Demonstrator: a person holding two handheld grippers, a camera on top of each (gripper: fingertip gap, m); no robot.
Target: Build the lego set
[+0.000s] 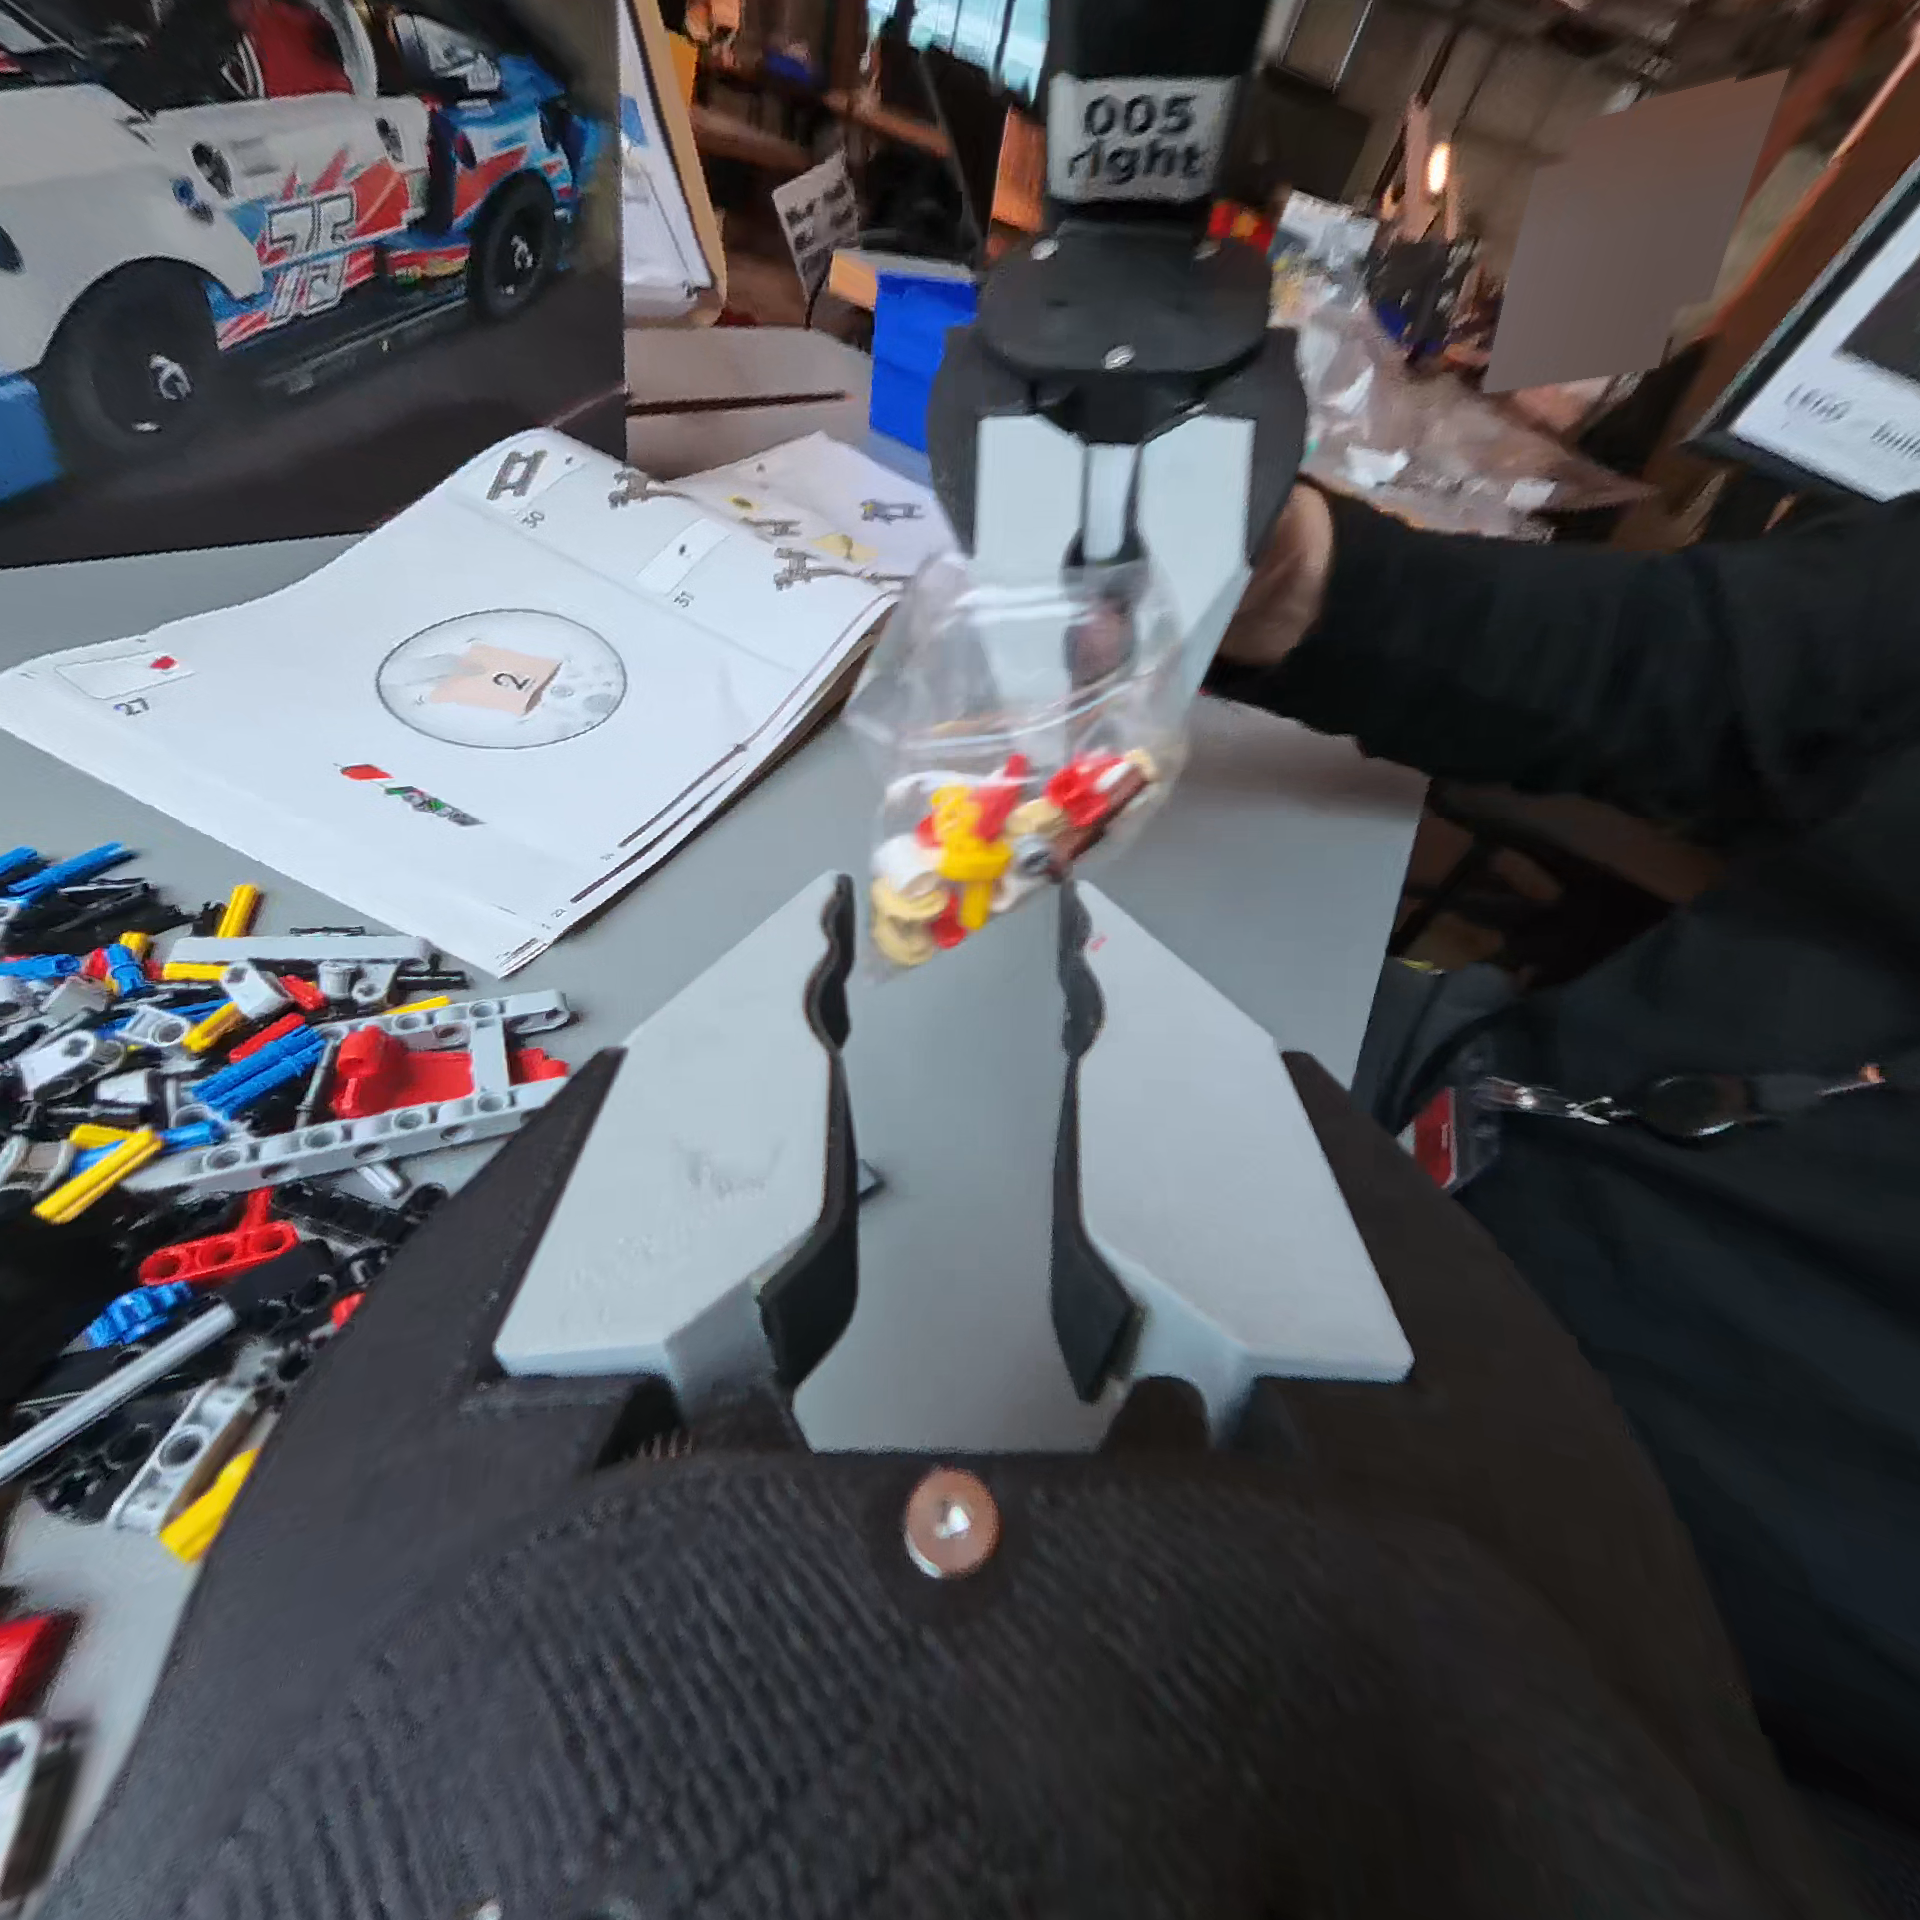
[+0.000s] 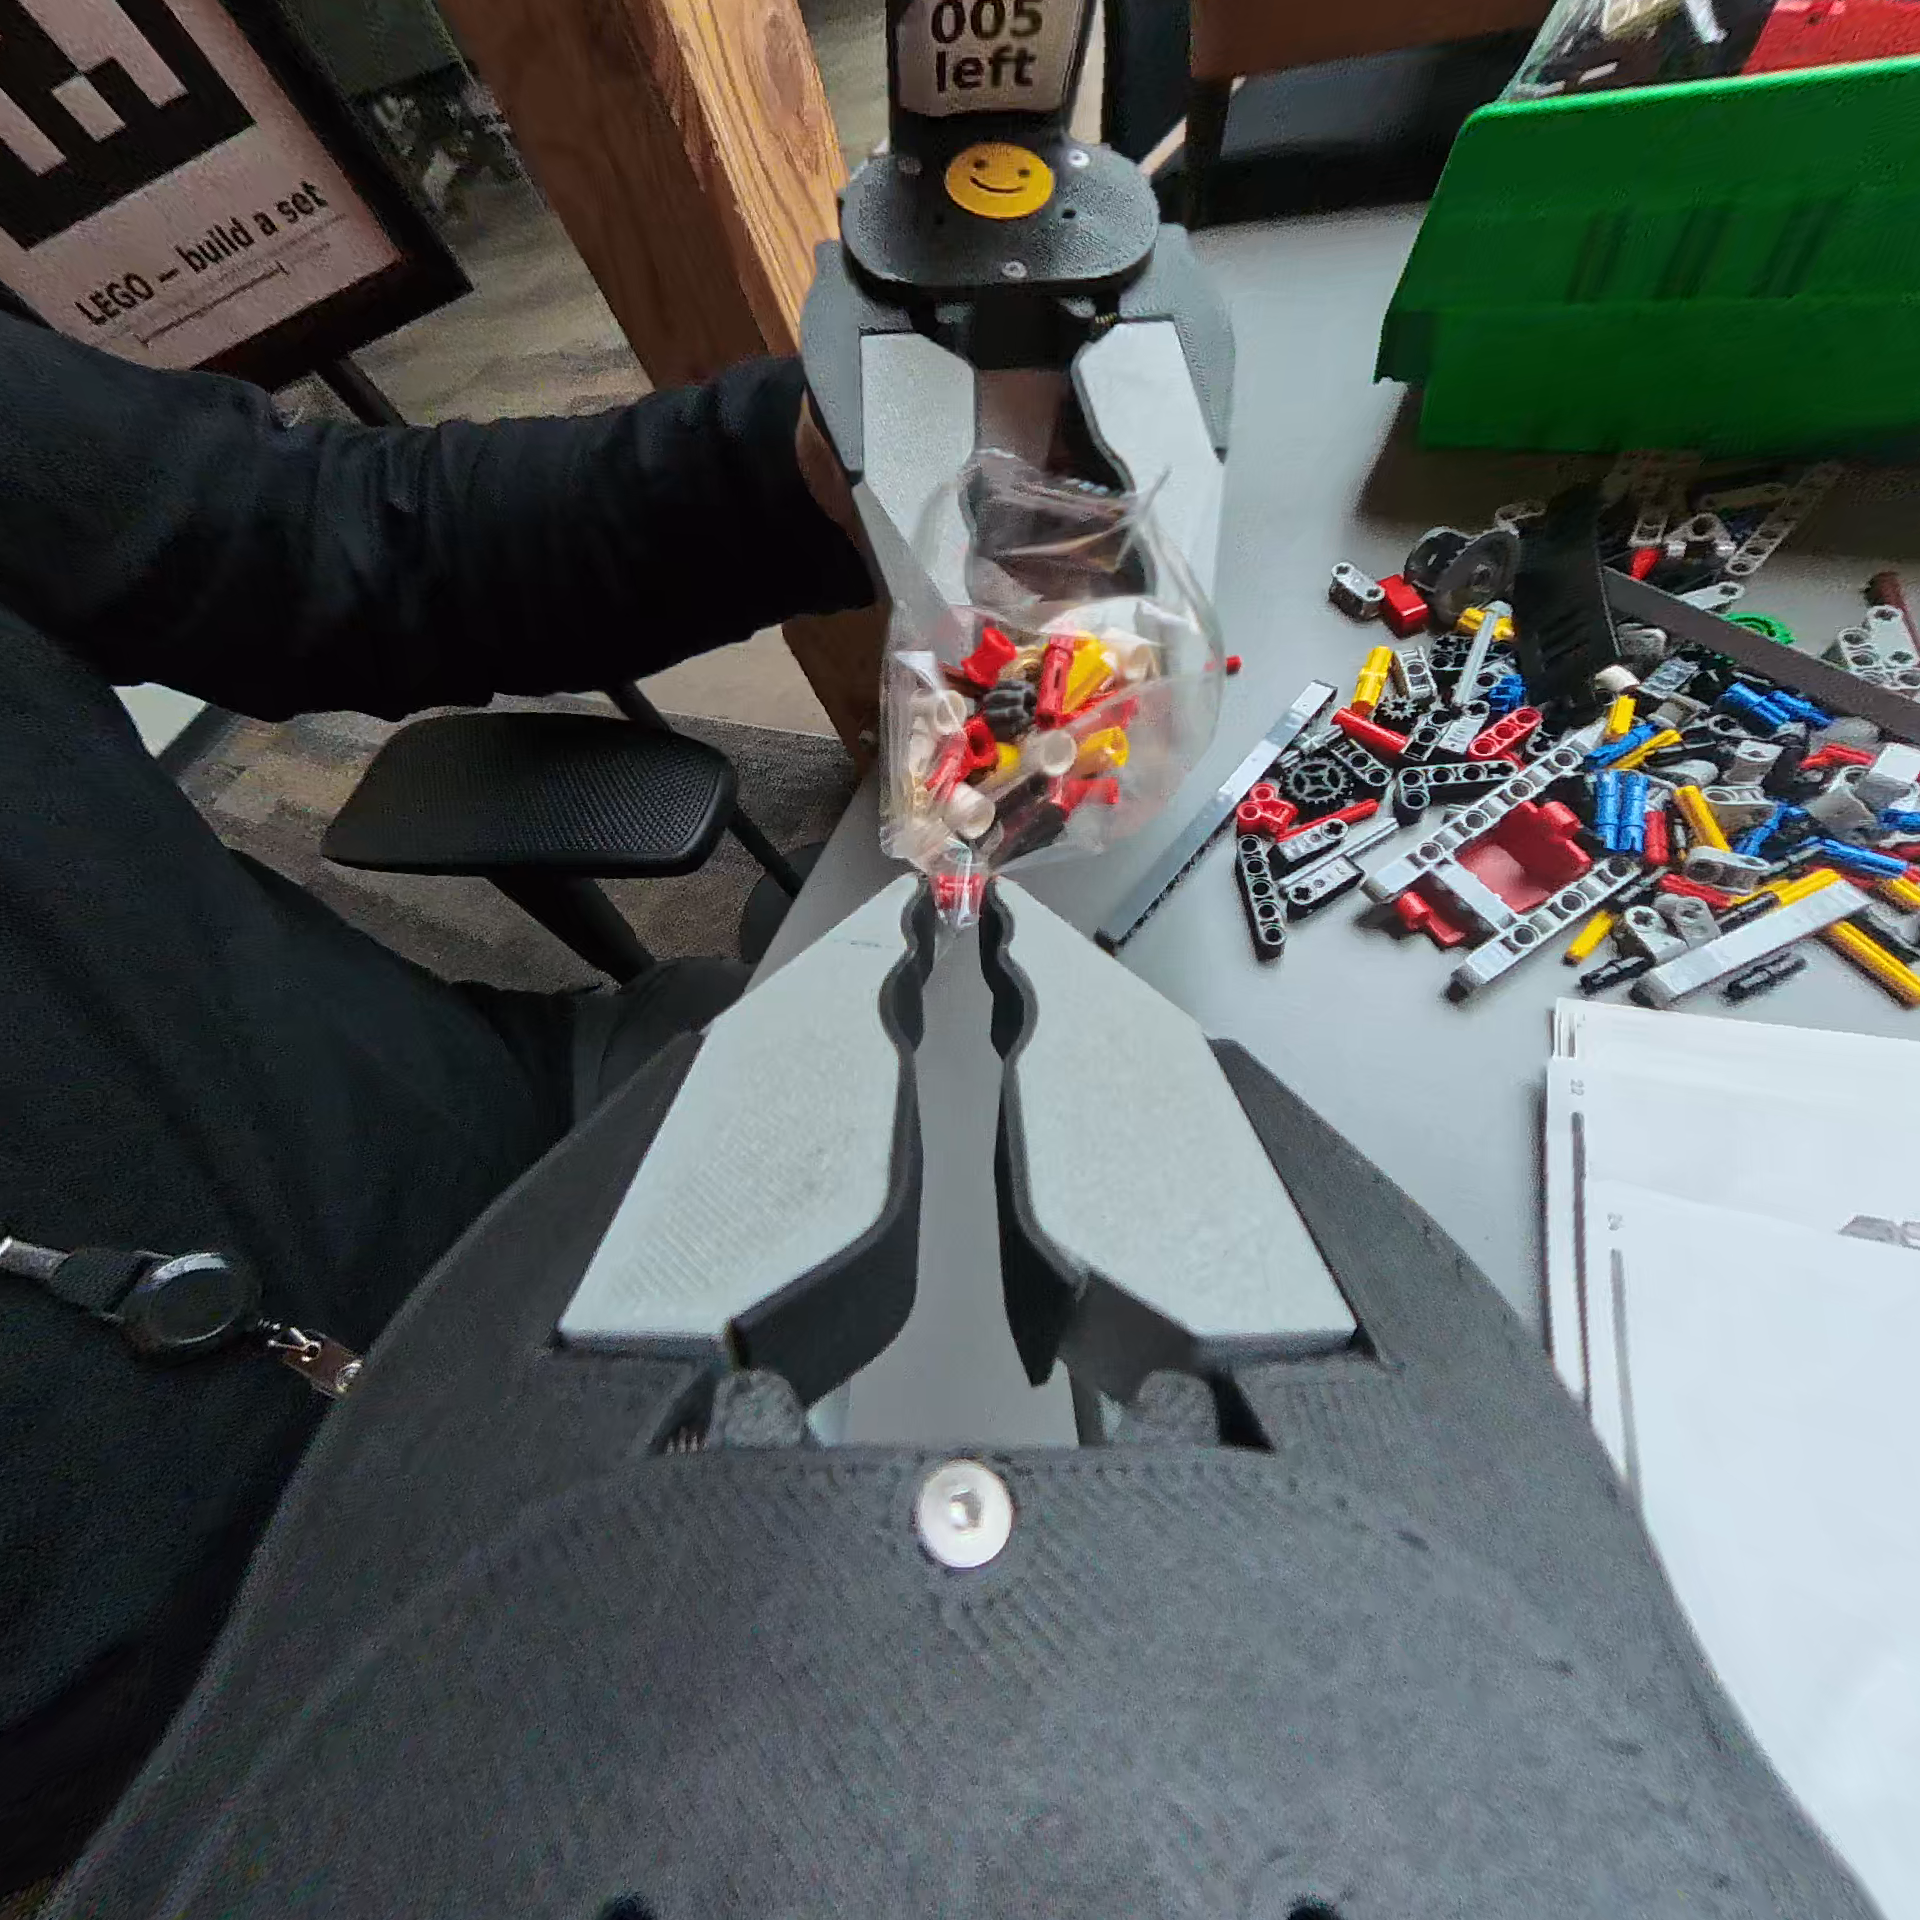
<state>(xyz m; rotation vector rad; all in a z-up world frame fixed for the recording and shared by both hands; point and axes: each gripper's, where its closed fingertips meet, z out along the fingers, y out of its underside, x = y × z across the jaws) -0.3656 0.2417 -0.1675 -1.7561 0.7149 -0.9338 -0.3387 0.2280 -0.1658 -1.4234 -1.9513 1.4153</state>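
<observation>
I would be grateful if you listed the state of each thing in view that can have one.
Left gripper: open, fingertips beside the bag.
Right gripper: shut on the bag's corner.
Clear parts bag: off the table, still full of small pieces.
Instruction booklet: lying open.
Loose lego pile: spread unsorted on the table.

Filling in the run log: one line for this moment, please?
right gripper shut on parts bag | left gripper open at bag's far end | bag in the air
</observation>
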